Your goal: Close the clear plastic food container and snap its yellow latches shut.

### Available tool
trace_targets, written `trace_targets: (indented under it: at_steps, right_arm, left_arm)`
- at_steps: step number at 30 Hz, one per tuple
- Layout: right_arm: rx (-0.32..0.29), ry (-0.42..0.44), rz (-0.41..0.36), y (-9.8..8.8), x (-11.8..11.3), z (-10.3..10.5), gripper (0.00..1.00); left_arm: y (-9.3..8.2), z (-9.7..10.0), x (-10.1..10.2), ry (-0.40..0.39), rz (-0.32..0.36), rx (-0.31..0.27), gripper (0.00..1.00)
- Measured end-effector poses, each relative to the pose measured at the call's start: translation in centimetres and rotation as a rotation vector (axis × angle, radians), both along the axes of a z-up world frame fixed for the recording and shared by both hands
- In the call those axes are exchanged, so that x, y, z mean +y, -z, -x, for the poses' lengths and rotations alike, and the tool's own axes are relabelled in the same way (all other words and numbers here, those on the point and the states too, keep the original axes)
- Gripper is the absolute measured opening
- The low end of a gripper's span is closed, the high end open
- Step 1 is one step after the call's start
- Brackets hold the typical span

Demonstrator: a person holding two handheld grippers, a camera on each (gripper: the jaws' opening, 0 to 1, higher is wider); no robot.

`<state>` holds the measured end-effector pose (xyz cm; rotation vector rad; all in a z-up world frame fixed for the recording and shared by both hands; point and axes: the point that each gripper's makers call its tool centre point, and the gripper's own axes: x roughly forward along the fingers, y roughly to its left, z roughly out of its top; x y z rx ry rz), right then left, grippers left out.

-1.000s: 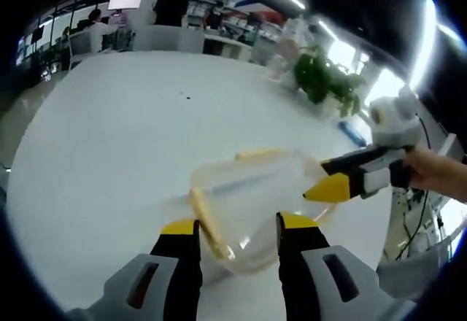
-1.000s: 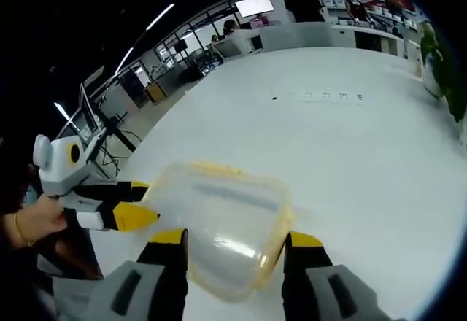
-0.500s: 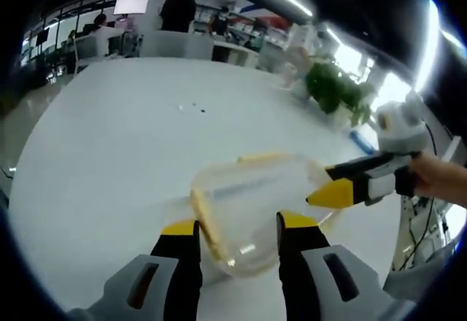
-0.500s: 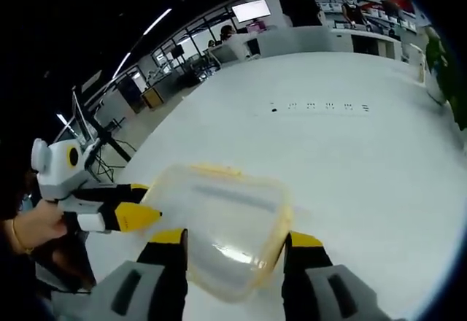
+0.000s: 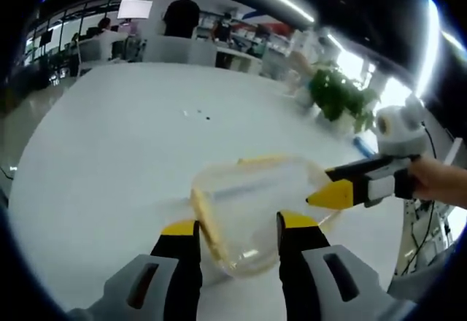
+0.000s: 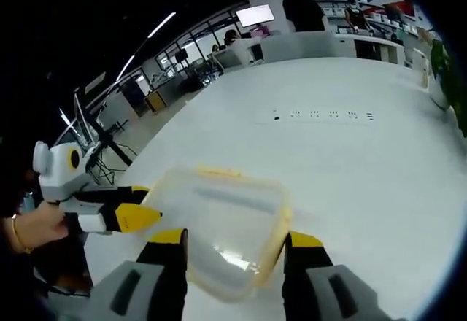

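Jaws of my left gripper (image 5: 235, 227) and right gripper (image 6: 236, 239) stand apart, each straddling an edge of the clear container (image 6: 217, 225) resting on the white worktop (image 6: 350, 160), yellow latches (image 5: 203, 217) at its rim.

Left tool (image 5: 237, 227): two black jaws capped with yellow tips, rising from grey moulded bodies, each with a dark oblong slot. Right tool (image 6: 235, 239): same build, black jaws, yellow caps, grey bases with slots. Seen side-on from the other view, each tool has a yellow wedge tip, a black-and-white body, and a white rounded housing on top. A thin bracelet (image 6: 16, 233) circles the wrist of the person's left hand (image 6: 36, 226).
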<state>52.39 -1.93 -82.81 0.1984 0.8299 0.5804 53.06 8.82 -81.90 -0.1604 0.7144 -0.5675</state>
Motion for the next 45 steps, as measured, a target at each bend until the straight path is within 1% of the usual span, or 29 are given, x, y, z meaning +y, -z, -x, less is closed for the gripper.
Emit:
trace_targets:
  at_steps: [4,7,9,11,15,16,17,18,19,20,21,22,24,25,27,29,30,33,36,40,45]
  right_arm:
    - [0.000,0.005,0.000,-0.1,0.0,0.0,0.51]
    - [0.018,0.011,0.004,-0.1,0.0,0.0,0.52]
    - [0.028,0.014,0.006,-0.1,0.0,0.1,0.52]
    - [0.028,0.015,0.004,-0.1,0.0,0.0,0.52]
    - [0.023,0.025,0.010,-0.1,0.1,0.2,0.53]
    - [0.019,0.024,0.014,-0.2,0.2,0.2,0.54]
    - [0.013,0.022,0.019,-0.1,0.2,0.1,0.55]
    - [-0.018,0.006,0.042,-0.3,0.2,-0.1,0.56]
    - [-0.023,0.003,0.053,-0.3,0.2,-0.2,0.57]
    - [-0.056,-0.027,0.090,-0.6,0.0,-0.3,0.58]
    - [-0.071,-0.044,0.107,-0.7,0.1,-0.4,0.58]
    - [-0.071,-0.051,0.113,-0.8,0.1,-0.3,0.58]
    - [-0.057,-0.036,0.108,-0.7,0.0,-0.3,0.57]
    - [-0.051,-0.020,0.093,-0.8,-0.2,-0.3,0.56]
    - [-0.053,0.024,0.035,-1.3,-0.3,-0.4,0.58]
    - [-0.059,0.017,0.041,-1.5,-0.5,-0.1,0.58]
    - [-0.066,0.012,0.044,-1.6,-0.6,0.2,0.58]
    - [-0.068,-0.002,0.042,-1.8,-0.7,0.8,0.59]
    - [-0.076,-0.017,0.050,-2.1,-0.8,1.5,0.60]
    - [-0.085,-0.022,0.056,-2.6,-1.0,2.4,0.62]
    - [-0.105,-0.030,0.070,-3.3,-1.4,3.6,0.64]
  left_arm:
    - [0.0,0.1,0.0,-0.003,0.002,0.002,0.39]
    - [0.0,0.0,0.0,-0.006,0.011,0.006,0.39]
    - [0.0,0.0,0.0,0.000,0.021,0.020,0.39]
    - [0.0,0.0,0.1,0.015,0.022,0.029,0.40]
    - [0.0,0.2,-0.1,0.014,0.020,0.032,0.42]
    - [0.0,0.5,-0.5,0.067,-0.017,0.005,0.45]
    - [-0.1,0.7,-0.7,0.088,-0.029,-0.002,0.48]
    - [-0.1,0.8,-0.9,0.079,-0.025,0.006,0.49]
    - [-0.1,0.7,-0.8,0.072,-0.023,0.008,0.49]
    - [-0.1,0.7,-0.7,0.067,-0.019,0.014,0.49]
    - [0.0,0.6,-0.7,0.065,-0.018,0.015,0.49]
    - [0.0,0.6,-0.6,0.064,-0.018,0.015,0.49]
    - [0.0,0.7,-0.6,0.066,-0.017,0.016,0.50]
    - [0.0,0.8,-0.7,0.084,-0.016,0.012,0.51]
    - [-0.1,1.1,-0.6,0.089,-0.011,0.008,0.51]
    - [-0.5,1.3,-0.5,0.084,0.001,0.007,0.52]
    - [-0.9,1.4,-0.5,0.081,0.016,-0.007,0.52]
    - [-1.7,1.8,-0.5,0.080,0.021,-0.025,0.53]
    - [-2.1,2.4,-0.5,0.100,0.006,-0.045,0.54]
    - [-2.7,3.3,-0.3,0.131,-0.033,-0.087,0.58]
    - [-3.5,4.5,-0.2,0.138,-0.049,-0.115,0.60]
